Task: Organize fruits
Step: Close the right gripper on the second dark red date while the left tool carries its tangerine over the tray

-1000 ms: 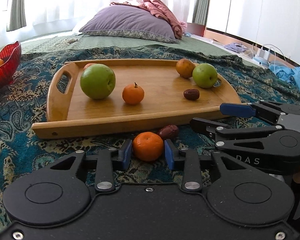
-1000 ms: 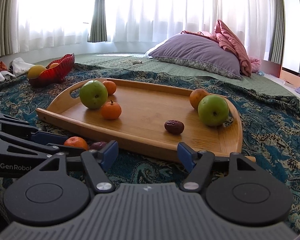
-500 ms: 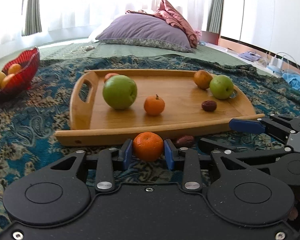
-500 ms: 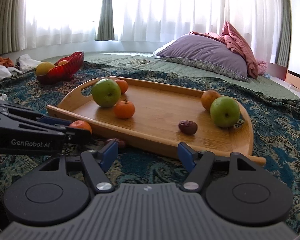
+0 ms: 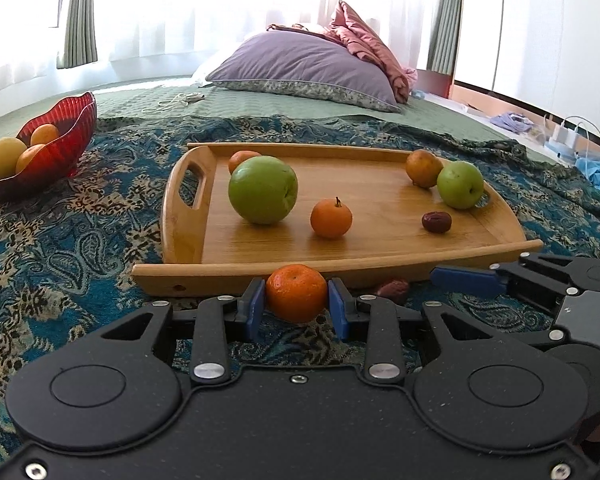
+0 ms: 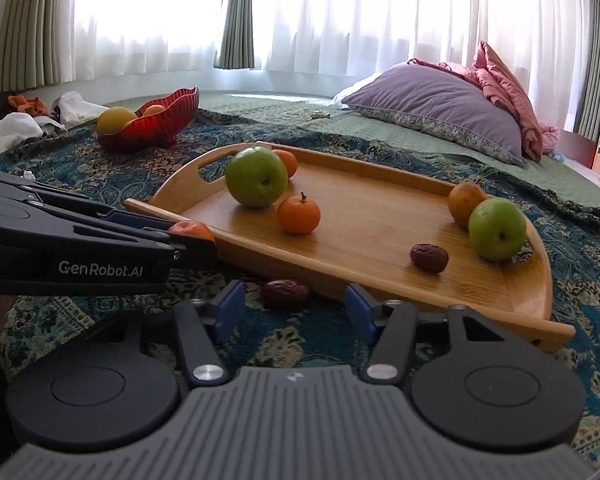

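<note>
From the left wrist camera, the left gripper is clamping a mandarin between its blue pads, holding it just in front of the near rim of the wooden tray. The red glass bowl, already holding fruit, is sitting at ten o'clock, well apart. A loose date is lying on the patterned blanket at three o'clock of the mandarin.

From the right wrist camera, the right gripper is hovering with its jaws apart and empty, the same date lying just ahead between the fingertips. The tray is carrying two green apples, several mandarins and another date.

The step in hand appears to be carrying the gripped mandarin to its place. Next, the left gripper probably needs to be travelling toward ten o'clock to the bowl, or over the rim onto the tray.
</note>
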Tool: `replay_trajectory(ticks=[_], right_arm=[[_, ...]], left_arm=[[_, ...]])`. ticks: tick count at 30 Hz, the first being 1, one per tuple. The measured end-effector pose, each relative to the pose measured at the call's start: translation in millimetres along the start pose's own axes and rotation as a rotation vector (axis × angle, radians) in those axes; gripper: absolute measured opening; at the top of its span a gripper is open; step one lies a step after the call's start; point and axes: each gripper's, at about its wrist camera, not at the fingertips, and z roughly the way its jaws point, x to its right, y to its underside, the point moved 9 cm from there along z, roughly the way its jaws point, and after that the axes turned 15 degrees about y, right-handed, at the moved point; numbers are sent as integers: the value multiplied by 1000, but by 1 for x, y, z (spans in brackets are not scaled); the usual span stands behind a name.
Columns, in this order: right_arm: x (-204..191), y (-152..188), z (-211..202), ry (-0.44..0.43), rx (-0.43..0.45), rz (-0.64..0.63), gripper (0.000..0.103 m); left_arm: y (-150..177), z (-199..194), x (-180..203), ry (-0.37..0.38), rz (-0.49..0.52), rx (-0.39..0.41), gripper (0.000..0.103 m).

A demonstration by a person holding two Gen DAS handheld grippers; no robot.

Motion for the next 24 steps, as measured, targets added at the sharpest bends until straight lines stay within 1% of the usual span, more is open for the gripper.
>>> replay_trajectory(ticks=[1, 3, 6, 7, 11, 16, 22, 24], right_arm=[[-1, 0, 1, -2, -5, 2, 65], [-4, -1, 3, -12, -15, 9, 57], [-8, -1, 5, -23, -29, 16, 49], [-9, -2, 6, -21, -31, 14, 48], [-10, -1, 9, -2, -42, 13, 34], [-3, -2, 6, 10, -41, 47, 33], [13, -12, 1, 26, -24, 100, 33], [20, -17, 0, 40, -15, 115, 30]], left_arm=[[0, 0, -1, -2, -3, 0, 32], [0, 0, -2, -2, -6, -1, 32], [0, 0, -3, -5, -6, 0, 32], [0, 0, -3, -5, -6, 0, 32], [-1, -1, -3, -6, -8, 7, 32], [-8, -3, -2, -7, 1, 23, 32], [-21, -2, 4, -10, 13, 46, 32], [-27, 0, 7, -7, 16, 55, 32]])
